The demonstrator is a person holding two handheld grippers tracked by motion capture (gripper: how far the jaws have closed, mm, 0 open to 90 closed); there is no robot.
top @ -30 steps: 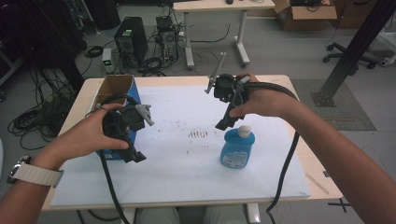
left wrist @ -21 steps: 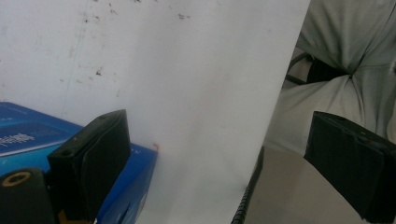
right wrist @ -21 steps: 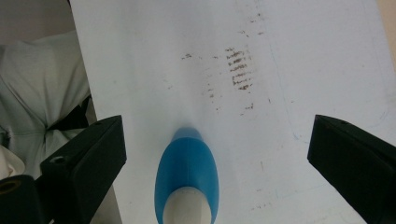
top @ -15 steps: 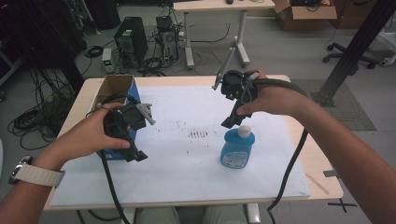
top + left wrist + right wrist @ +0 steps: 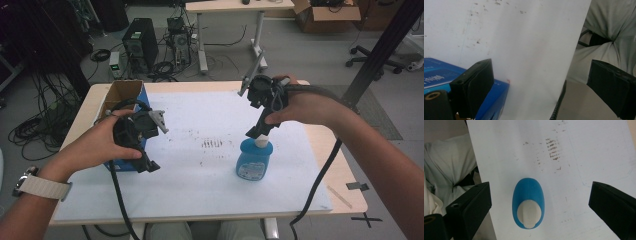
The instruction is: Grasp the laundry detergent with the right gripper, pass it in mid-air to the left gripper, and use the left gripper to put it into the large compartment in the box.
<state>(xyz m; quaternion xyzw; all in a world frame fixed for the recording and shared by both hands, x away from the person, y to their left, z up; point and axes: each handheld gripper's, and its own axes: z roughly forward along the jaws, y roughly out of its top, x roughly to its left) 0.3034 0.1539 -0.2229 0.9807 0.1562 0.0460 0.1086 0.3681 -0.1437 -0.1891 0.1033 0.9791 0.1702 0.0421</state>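
Blue bottle [image 5: 254, 159] with a white cap stands upright on the white sheet [image 5: 200, 175] of the worktop, with open sheet all around it. Right tool [image 5: 256, 132] hangs just above its cap, pointing down, jaws wide apart and grasping nothing. Left tool [image 5: 150, 165] is well apart from the bottle, beside the blue box [image 5: 120, 95], also spread and released, near the sheet's front edge.

— What colour is the bottle [image 5: 528, 206]?
— Blue, with a white cap [image 5: 529, 214].
— And the box [image 5: 121, 127]?
— Blue outside, brown cardboard inside.
— The desk [image 5: 327, 142]?
— Pale wood under a white sheet [image 5: 200, 170] speckled with dark marks; both tongs are black.
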